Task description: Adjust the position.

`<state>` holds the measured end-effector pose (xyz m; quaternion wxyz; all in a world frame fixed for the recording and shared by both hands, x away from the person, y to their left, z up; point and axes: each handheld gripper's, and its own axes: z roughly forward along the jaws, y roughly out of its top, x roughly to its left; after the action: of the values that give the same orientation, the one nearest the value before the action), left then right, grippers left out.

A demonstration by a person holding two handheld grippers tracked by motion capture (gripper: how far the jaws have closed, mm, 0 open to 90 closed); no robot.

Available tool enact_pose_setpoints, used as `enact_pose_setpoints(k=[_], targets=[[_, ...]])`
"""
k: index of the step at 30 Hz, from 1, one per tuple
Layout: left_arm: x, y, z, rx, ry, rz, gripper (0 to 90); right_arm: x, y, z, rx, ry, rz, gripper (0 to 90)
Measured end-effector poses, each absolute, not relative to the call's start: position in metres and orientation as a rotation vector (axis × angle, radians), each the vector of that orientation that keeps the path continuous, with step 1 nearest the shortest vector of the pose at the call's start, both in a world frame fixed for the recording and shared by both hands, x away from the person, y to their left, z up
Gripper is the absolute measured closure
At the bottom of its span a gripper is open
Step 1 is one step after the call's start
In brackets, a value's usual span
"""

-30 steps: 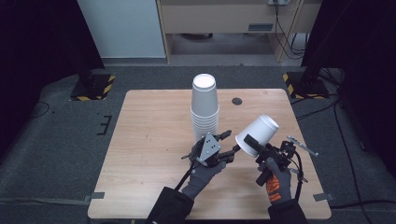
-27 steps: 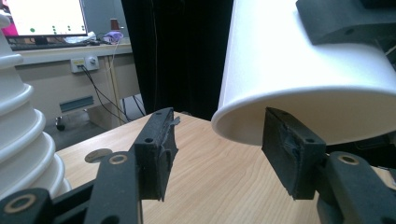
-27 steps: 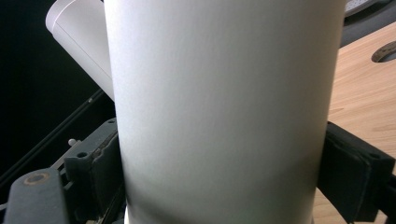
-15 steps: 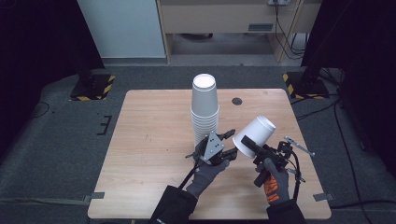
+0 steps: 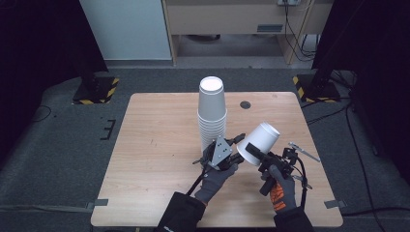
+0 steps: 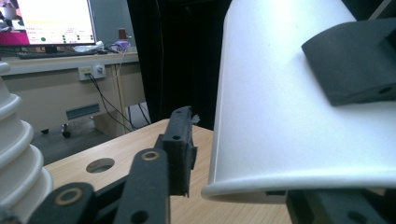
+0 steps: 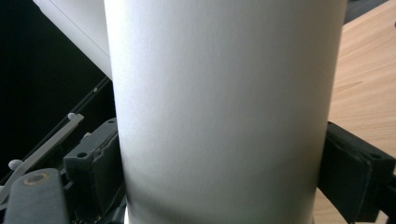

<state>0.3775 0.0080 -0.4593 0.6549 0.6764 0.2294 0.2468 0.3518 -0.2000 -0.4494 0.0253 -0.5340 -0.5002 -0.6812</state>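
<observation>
White cup clenched in right tongs; left tongs released, right jaw hidden behind cup

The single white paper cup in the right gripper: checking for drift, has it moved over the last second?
Yes. The single white paper cup has shifted slightly left, toward the tall stack of white cups, held in the right gripper.

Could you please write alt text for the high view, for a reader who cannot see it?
A person's right gripper holds a single white paper cup tilted above a light wooden table, clamped near its rim. The left gripper is open just beside that rim, in front of a tall upside-down stack of white cups.
</observation>
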Motion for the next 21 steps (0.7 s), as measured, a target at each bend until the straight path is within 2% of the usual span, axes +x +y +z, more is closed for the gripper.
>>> enact_pose_setpoints(k=[15, 21], targets=[[0.3746, 0.0113, -0.4603, 1.568, 0.501, 0.582, 77.3, 0.3549, -0.2033, -0.4532, -1.645, -1.53, -2.106, 11.5], [0.3732, 0.0148, -0.4605, 1.578, 0.49, 0.58, 79.3, 0.3563, -0.2046, -0.4533, -1.641, -1.547, -2.105, 10.0]])
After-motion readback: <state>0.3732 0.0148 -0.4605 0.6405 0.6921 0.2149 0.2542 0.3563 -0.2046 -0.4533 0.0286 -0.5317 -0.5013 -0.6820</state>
